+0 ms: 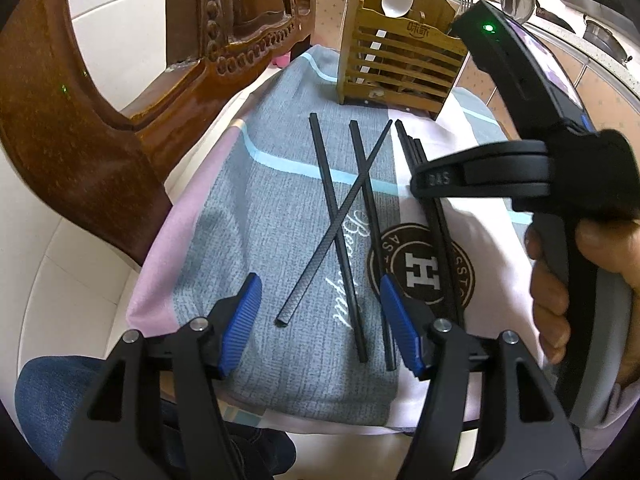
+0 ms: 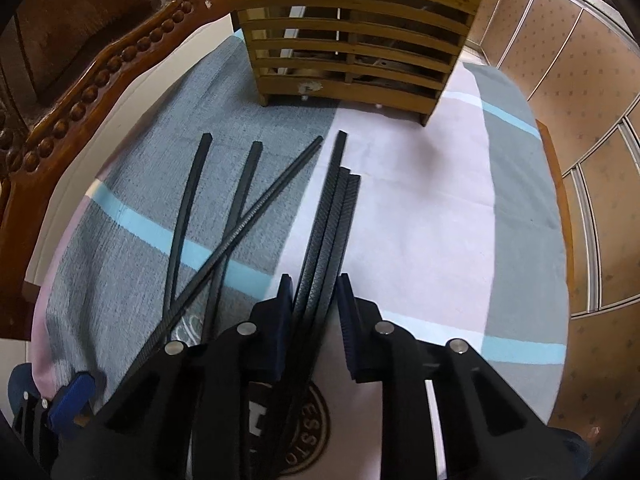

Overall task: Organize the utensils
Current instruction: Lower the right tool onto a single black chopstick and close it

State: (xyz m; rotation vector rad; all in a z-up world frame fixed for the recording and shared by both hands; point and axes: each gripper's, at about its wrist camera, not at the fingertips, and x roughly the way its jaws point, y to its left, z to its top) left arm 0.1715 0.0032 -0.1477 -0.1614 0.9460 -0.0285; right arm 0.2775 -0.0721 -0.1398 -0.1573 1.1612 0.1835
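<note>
The right gripper (image 2: pixel 312 312) straddles a bundle of three black textured chopsticks (image 2: pixel 328 232) lying on the grey-and-pink patchwork cloth (image 2: pixel 432 208); its dark pads sit close on either side, a sliver of gap showing, nothing clamped. The left gripper (image 1: pixel 320 320) hovers with blue pads spread wide, empty, above three loose crossed black chopsticks (image 1: pixel 344 216). Beyond stands the slatted bamboo utensil holder (image 2: pixel 352 52).

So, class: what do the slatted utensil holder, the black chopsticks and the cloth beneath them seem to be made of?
Slatted utensil holder: likely bamboo or light wood, matte; tan slats show grain and a stamped mark.
Black chopsticks: probably plastic or composite, with a faint sheen; fine ribbed texture along squared shafts.
Cloth: woven fabric, matte; visible weave, colour blocks and printed lettering.
</note>
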